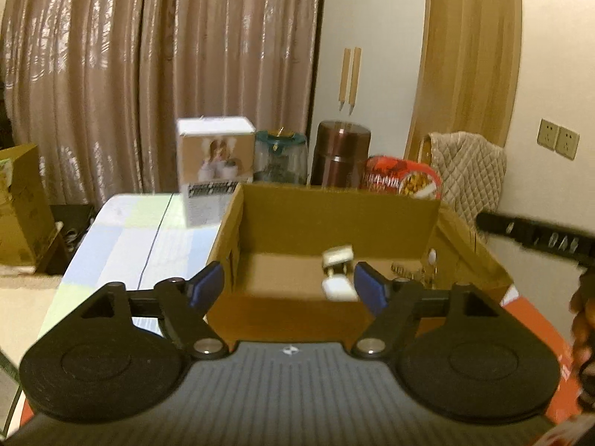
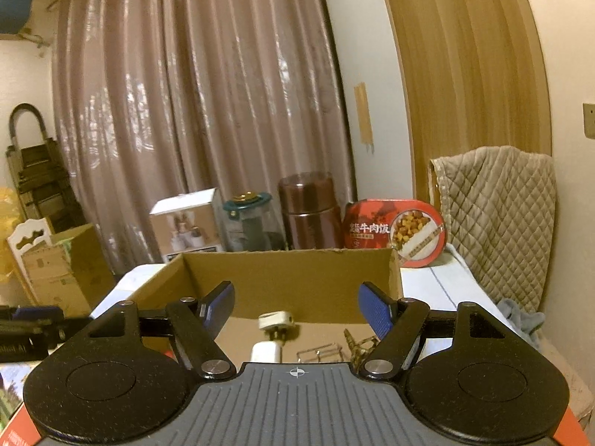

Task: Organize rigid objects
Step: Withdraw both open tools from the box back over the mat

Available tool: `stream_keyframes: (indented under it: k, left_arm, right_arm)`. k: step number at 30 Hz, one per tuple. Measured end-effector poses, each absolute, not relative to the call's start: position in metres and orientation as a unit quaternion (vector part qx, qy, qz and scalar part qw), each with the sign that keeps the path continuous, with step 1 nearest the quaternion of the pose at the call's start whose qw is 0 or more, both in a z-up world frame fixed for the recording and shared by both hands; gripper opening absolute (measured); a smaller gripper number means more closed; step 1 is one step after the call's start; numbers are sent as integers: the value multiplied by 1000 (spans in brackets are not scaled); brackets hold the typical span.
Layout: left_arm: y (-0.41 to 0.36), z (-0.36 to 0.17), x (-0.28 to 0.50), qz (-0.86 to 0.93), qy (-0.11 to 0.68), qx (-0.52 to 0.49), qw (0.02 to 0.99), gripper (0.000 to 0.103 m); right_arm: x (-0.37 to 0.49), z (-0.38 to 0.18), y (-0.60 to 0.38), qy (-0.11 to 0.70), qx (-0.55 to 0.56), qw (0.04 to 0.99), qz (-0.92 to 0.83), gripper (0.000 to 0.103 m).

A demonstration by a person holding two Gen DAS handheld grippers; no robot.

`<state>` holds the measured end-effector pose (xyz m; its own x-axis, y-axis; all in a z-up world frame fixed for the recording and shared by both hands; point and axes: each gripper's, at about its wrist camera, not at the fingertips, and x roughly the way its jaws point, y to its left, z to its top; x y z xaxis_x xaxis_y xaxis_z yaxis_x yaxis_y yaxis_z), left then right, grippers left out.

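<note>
An open cardboard box stands on the table in front of both grippers. On its floor lie two white plug adapters, one behind the other, and some thin metal wire pieces to their right. My left gripper hangs over the box's near edge with its blue pads wide apart; the blurred adapters show beyond, close to the right pad, untouched. My right gripper is also open above the near rim of the box, with nothing between its fingers.
Behind the box stand a white product carton, a jar with a teal lid, a brown flask and a red food pack. A quilted cloth hangs at the right. The table's checked cover extends left.
</note>
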<state>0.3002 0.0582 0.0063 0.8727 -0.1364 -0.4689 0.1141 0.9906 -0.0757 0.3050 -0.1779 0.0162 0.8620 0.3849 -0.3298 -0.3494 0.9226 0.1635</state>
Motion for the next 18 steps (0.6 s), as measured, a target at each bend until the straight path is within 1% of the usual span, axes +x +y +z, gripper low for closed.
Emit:
stream_keyframes:
  k: [3,8,18]
  left_arm:
    - [62,-10,279,-67,267,-26,961,75]
    - [60,-33,253,-76,298,-18,951,75]
    - [50,-79,224,-147,329,80,929,75]
  right_arm:
    - [281,15,-183,180,37,963,197,71]
    - [247,-2,-194,214,24,955,203,71]
    - [212,-58,-205,300,-10,931,208,72]
